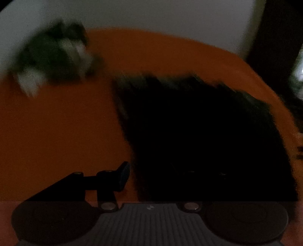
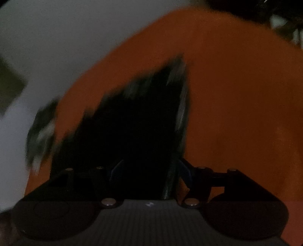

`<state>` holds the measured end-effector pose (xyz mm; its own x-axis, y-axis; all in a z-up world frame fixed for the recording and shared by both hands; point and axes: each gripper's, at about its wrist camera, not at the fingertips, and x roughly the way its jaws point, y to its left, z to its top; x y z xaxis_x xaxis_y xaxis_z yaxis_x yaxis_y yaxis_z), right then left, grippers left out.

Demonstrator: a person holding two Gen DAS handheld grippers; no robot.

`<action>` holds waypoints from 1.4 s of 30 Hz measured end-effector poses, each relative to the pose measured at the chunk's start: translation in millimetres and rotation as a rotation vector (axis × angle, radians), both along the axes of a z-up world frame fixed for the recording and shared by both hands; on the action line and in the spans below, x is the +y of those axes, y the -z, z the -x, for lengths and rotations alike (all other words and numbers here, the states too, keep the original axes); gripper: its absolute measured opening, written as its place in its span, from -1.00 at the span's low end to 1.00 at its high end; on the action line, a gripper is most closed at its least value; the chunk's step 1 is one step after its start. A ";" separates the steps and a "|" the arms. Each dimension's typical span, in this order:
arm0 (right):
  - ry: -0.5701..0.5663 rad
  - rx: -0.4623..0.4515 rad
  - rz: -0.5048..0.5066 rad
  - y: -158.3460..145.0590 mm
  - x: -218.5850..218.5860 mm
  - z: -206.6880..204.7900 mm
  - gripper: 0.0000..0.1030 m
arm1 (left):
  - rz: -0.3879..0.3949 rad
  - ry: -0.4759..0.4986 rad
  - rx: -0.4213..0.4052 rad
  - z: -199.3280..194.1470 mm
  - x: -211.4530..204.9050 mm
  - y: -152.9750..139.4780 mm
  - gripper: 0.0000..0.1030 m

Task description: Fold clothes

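A dark, nearly black garment [image 1: 198, 132] lies flat on the orange surface [image 1: 56, 132], blurred in the dim light. My left gripper [image 1: 151, 176] hovers at its near left edge. Its left finger [image 1: 123, 176] stands over the orange, well off centre, and the right finger is lost against the dark cloth. The jaws look open. In the right wrist view the same garment [image 2: 136, 123] runs away from me, with a pale-streaked edge on its right. My right gripper [image 2: 150, 171] is open over its near end, and both fingers stand wide apart.
A crumpled dark green and white garment [image 1: 55, 62] lies at the far left of the orange surface, seen also as a blurred crumpled garment [image 2: 41, 130] by the left edge. A pale wall [image 1: 151, 13] is behind. A dark upright shape [image 1: 280, 37] stands at far right.
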<state>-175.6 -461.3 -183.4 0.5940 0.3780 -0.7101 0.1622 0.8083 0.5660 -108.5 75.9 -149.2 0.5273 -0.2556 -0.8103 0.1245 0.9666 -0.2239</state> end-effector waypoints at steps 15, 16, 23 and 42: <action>0.183 0.154 -0.066 39.5 43.1 63.0 -0.87 | 0.244 -0.070 0.181 44.0 4.1 63.0 -0.92; 0.205 0.149 -0.043 35.7 42.2 68.3 -0.86 | 0.249 -0.067 0.178 49.7 8.4 59.5 -0.92; 0.227 0.119 -0.061 39.2 22.8 94.3 -0.47 | 0.264 -0.066 0.206 74.3 25.2 58.8 -0.84; 0.152 0.162 -0.256 37.5 38.1 110.0 0.09 | 0.412 -0.060 0.181 95.7 13.8 45.4 0.22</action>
